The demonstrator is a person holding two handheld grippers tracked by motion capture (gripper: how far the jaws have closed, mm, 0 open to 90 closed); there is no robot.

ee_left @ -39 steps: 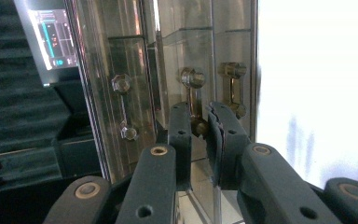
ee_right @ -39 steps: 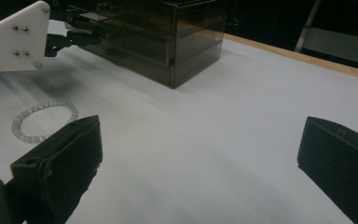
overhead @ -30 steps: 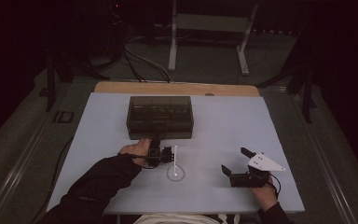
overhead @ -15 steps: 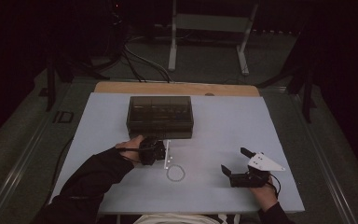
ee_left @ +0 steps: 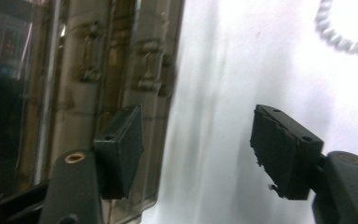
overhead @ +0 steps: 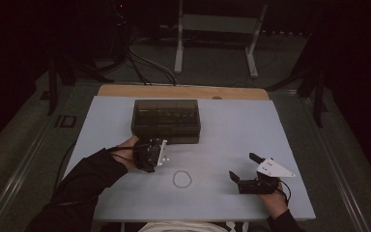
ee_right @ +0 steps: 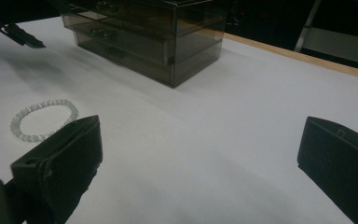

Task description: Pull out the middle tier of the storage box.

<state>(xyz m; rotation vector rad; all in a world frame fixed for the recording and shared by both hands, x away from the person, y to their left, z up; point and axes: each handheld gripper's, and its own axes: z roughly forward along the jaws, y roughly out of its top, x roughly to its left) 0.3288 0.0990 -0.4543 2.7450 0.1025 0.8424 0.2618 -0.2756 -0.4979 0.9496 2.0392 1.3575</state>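
A pale bead bracelet point(overhead: 173, 179) point(ee_right: 51, 102) point(ee_left: 335, 39) lies flat on the white table point(overhead: 232, 130), free of both grippers. A dark see-through drawer box point(overhead: 166, 118) point(ee_left: 98, 70) point(ee_right: 144, 32) stands at the back centre. My left gripper point(overhead: 157, 153) point(ee_left: 196, 116) hovers just in front of the box, up and left of the bracelet. Its jaws have just been opening and stand open with nothing between them. My right gripper point(overhead: 244, 166) point(ee_right: 200, 126) rests low at the right, open wide and empty, facing the bracelet and box.
A wooden strip point(overhead: 183, 92) borders the table's far edge. Behind it on the floor are cables point(overhead: 140, 58) and the legs of a metal stand point(overhead: 212, 43). Bare table stretches between the box and my right gripper.
My left gripper has lifted away from the bracelet and drawn back toward the box, its jaws now wider apart. The bracelet stays lying on the table. The right gripper has not moved.
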